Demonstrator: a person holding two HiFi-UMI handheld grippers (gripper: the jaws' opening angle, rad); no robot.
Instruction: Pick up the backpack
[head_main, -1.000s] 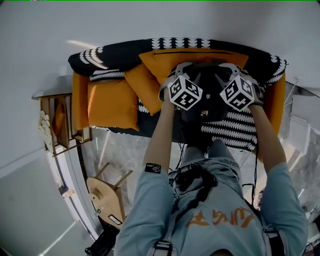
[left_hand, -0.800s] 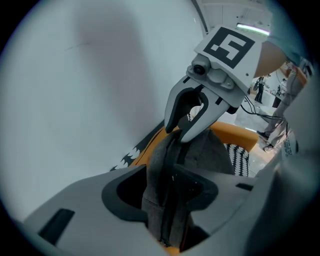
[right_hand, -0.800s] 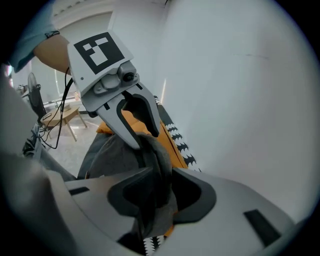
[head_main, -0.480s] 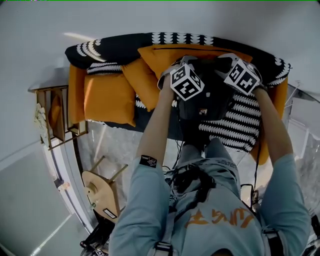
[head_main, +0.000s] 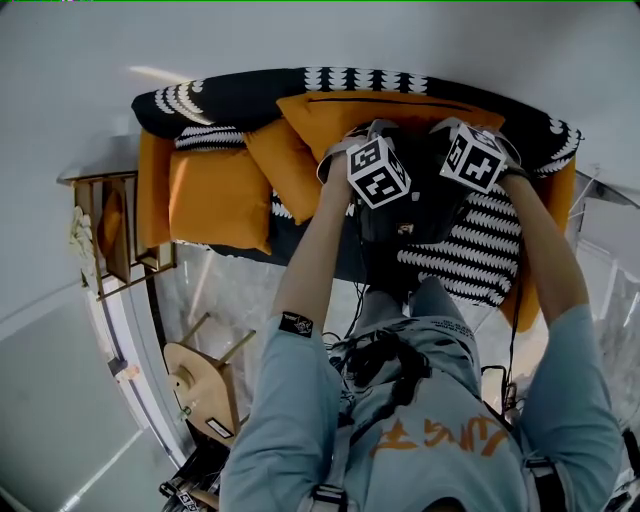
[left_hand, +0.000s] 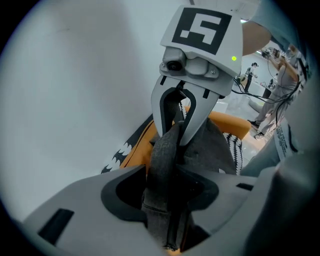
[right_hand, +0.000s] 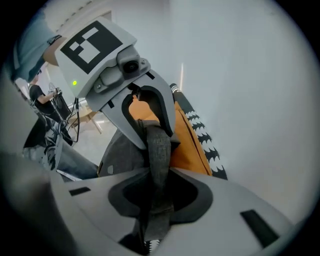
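A dark grey backpack (head_main: 405, 215) stands on the orange sofa (head_main: 155, 190), leaning on a back cushion. Both grippers hang over its top, side by side and facing each other. A thick grey strap (left_hand: 162, 160) runs between the jaws of my left gripper (left_hand: 167, 185), which stand wide around it. My right gripper (right_hand: 155, 195) has the same grey strap (right_hand: 159, 150) between its jaws, which are closing and pinch it. In the head view the marker cubes of the left gripper (head_main: 378, 172) and the right gripper (head_main: 470, 157) hide the fingertips.
Orange cushions (head_main: 215, 195) lie at the sofa's left, and a black-and-white blanket (head_main: 470, 250) covers its seat and back. A wooden side table (head_main: 115, 235) stands left of the sofa. A round wooden stool (head_main: 205, 385) is on the floor near my legs.
Both grippers have sunk a little onto the backpack's top and drawn closer together. The right gripper's cube has shifted left and toward the sofa back.
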